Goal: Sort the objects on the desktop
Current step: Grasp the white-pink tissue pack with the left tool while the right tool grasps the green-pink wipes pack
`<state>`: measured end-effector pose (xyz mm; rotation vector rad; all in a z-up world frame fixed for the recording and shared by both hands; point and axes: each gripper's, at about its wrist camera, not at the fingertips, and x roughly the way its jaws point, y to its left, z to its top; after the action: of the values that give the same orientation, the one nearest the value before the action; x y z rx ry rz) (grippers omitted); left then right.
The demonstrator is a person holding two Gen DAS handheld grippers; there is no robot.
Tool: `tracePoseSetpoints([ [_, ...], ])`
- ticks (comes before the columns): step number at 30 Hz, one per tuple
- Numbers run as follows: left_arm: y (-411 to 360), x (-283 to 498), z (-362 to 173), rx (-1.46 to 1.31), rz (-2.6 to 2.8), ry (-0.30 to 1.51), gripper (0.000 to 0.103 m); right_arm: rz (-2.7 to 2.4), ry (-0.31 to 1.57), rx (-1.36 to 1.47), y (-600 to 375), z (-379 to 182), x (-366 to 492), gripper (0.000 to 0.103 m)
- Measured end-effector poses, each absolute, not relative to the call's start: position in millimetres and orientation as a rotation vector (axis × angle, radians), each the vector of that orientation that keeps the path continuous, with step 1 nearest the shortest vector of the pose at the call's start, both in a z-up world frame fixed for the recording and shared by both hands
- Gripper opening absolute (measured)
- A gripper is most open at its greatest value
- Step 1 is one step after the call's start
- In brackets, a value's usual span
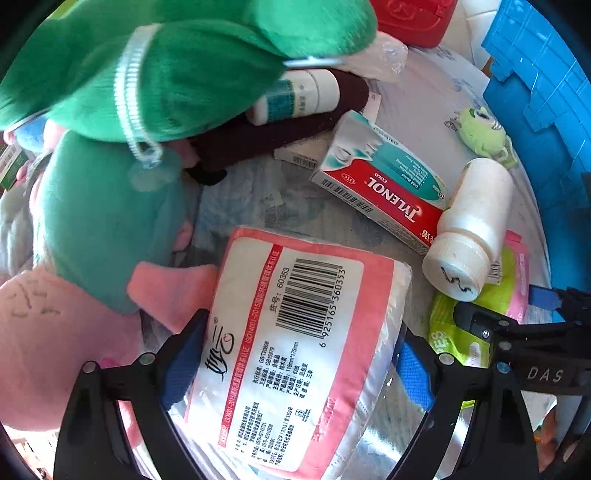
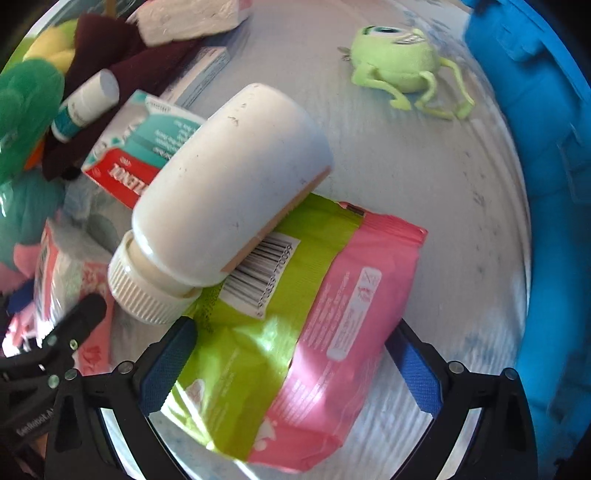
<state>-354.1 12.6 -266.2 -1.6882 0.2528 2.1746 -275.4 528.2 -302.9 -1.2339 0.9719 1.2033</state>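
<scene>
In the left wrist view my left gripper [image 1: 295, 363] has its blue-padded fingers against both sides of a pink-and-white tissue pack [image 1: 303, 332] with a barcode label. In the right wrist view my right gripper [image 2: 291, 363] has its fingers on both sides of a green-and-pink wet-wipes pack [image 2: 295, 332]. A white pill bottle [image 2: 229, 192] lies across the far end of that pack; it also shows in the left wrist view [image 1: 472, 221]. A Tylenol box [image 1: 376, 184] lies just beyond the bottle.
A blue crate [image 1: 543, 96] stands at the right, also in the right wrist view [image 2: 546, 147]. A small green one-eyed plush [image 2: 399, 62], green and teal plush toys [image 1: 147, 74], a dark maroon cloth [image 1: 266, 136], a small white tube [image 1: 295, 96] and a red box [image 1: 413, 18] crowd the cloth-covered table.
</scene>
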Motion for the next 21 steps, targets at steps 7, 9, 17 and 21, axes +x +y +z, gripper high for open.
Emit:
tracePoseSetpoints([
  [7, -5.8, -336.8, -254.6, -1.671, 2.215, 0.245, 0.091, 1.285, 0.936, -1.242, 517.0, -313.6, -284.5, 0.103],
  [9, -3.6, -326.3, -250.5, -1.667, 2.226, 0.235, 0.09, 1.296, 0.938, -1.283, 509.0, -313.4, -286.1, 0.102],
  [17, -13.8, -299.9, -240.5, -1.639, 2.27, 0.164, 0.09, 1.393, 0.867, -1.316, 447.5, -285.9, -288.0, 0.068],
  [21, -17.9, -282.7, -230.1, -1.598, 2.271, 0.167, 0.09, 1.435, 0.81, -1.299, 424.6, -256.9, -293.5, 0.04],
])
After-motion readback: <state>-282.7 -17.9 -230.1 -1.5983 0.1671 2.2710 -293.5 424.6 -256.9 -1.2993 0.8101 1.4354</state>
